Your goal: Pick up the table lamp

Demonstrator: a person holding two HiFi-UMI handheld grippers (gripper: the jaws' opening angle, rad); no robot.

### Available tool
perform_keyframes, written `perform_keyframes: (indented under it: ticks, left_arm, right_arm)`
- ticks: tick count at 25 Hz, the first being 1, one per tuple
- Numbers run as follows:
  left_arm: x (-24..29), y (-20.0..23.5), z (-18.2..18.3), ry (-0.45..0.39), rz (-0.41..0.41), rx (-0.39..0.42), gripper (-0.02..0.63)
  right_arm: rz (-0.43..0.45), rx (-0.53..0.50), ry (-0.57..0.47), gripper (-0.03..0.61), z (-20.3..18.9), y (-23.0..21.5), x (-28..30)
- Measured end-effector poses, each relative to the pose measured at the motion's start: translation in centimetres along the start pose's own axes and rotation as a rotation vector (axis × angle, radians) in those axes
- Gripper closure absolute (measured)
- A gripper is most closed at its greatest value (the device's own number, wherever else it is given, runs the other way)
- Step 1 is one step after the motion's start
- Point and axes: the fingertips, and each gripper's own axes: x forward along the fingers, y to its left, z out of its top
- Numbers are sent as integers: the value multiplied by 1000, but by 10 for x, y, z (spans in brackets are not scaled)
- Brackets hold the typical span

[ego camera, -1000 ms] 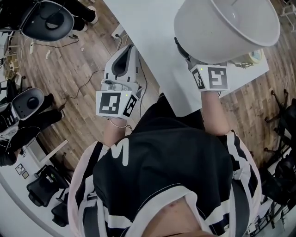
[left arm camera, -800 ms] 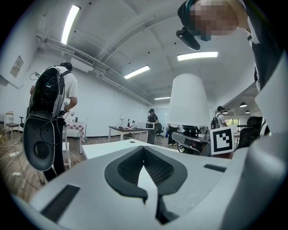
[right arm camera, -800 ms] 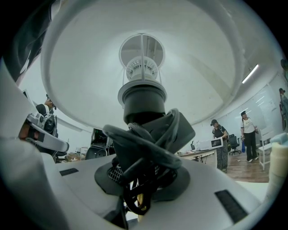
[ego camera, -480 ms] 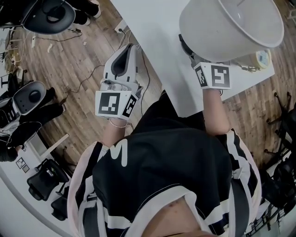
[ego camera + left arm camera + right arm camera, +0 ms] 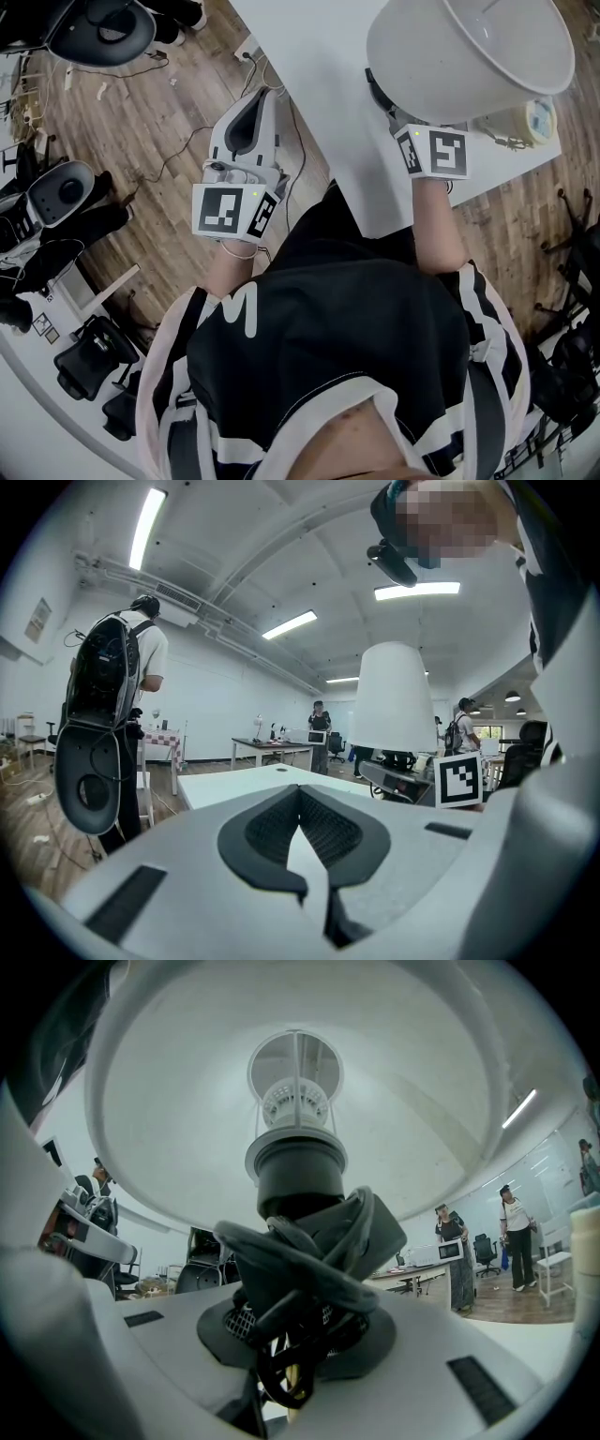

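Right tongs (image 5: 298, 1321) clamped on the stem of the table lamp (image 5: 298, 1166), just under the socket, with the dark cord (image 5: 314, 1260) wound round the stem at the pads. Left tongs (image 5: 300, 803) closed tip to tip on nothing, held off the table (image 5: 319, 56) on its 9 o'clock side, over the wooden floor (image 5: 141, 150). Lamp upright: long axis vertical, narrow end of the white shade (image 5: 422, 75) up, wide rim down. From the head view, at 1 o'clock, only the shade's top opening and outer wall; stem and base hidden beneath, so no telling whether the foot touches the table. From the right gripper view, a look up into the shade, to the socket and the wire ring at its top. From the left gripper view alone, the shade in profile at 1 o'clock, tapering upward, above the right marker cube (image 5: 457, 780). Near table edge close below the lamp at 6 o'clock; right corner at 3 o'clock, with a cream round object (image 5: 536, 117) just beside the shade there. Bare tabletop toward 11 o'clock; floor at 9 o'clock strewn with cables (image 5: 178, 159) and an office chair (image 5: 98, 33).
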Motion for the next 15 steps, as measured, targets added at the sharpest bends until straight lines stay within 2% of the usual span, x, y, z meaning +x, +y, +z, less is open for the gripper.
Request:
perform_keyframes:
  ticks: [15]
  left_arm:
    - [1,4,1,0,3,-3,609]
  right_arm:
    - [-16,13,-3,471,-6,-6,-1]
